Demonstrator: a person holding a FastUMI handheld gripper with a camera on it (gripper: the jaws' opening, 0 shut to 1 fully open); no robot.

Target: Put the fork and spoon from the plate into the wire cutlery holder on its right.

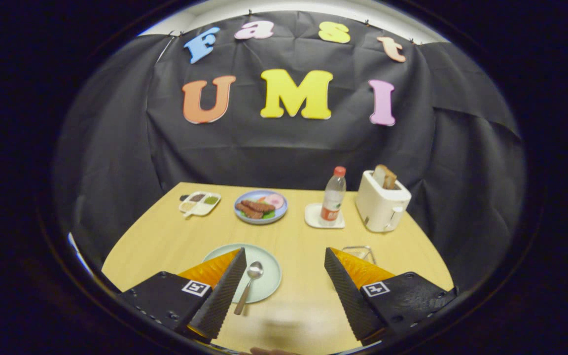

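The gripper (pixel 284 256) is hanging open above the table (pixel 294 236), gripping nothing; the spoon (pixel 249 286) is lying on the pale green plate (pixel 269 276) beside its left finger.

1. I see a staged recording booth: creased black cloth wall (pixel 284 148) behind a light wooden table (pixel 294 236).
2. A white toaster holding toast (pixel 381 202) and a blue plate of toy-like food (pixel 260 206) mimic a kitchen.

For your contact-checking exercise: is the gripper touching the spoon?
Apart. The gripper view shows the gripper open, and the spoon lies on the plate between the fingers, with clear space separating it from the left finger and more from the right.
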